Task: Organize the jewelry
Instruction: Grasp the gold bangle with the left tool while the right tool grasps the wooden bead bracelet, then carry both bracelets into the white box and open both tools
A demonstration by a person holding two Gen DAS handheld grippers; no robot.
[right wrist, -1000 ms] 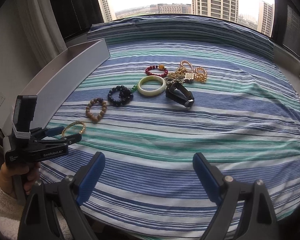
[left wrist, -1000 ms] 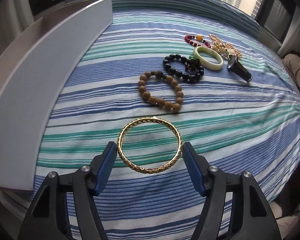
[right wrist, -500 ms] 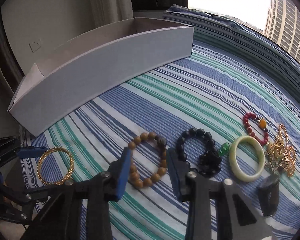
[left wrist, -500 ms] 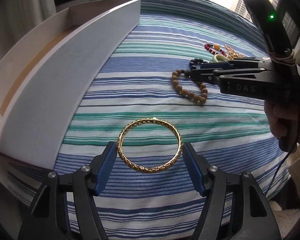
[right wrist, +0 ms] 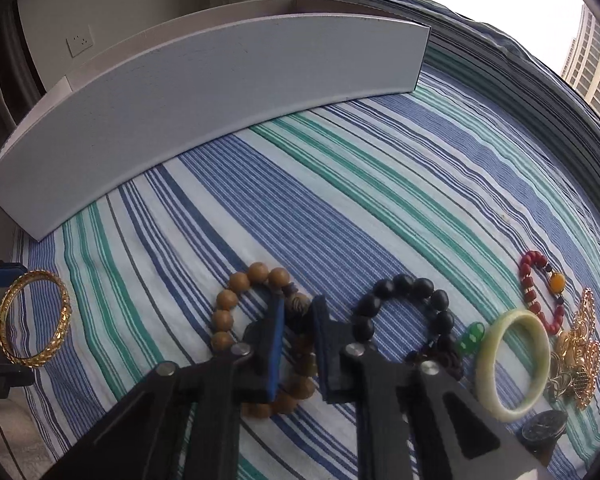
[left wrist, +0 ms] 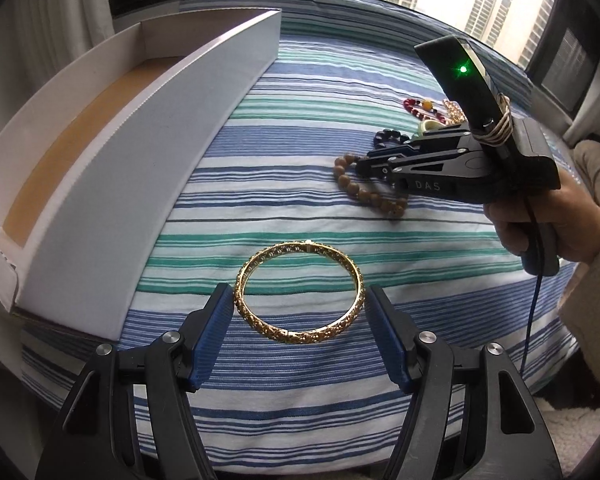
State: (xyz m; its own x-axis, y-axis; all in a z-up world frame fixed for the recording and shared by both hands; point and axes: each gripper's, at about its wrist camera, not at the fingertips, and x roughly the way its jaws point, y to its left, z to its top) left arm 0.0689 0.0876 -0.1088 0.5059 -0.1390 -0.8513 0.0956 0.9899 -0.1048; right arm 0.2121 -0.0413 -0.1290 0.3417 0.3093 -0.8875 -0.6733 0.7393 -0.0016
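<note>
Left tongs stand wide, both pads clamped on the gold bangle, held clear above the striped bedspread. Right tongs have just been closing, jaws now narrow, pinching the brown bead bracelet where it lies. The white box lies along the bedspread's left edge, with open cloth between it and the jewelry.

Two close downward wrist views, shared striped bedspread
</note>
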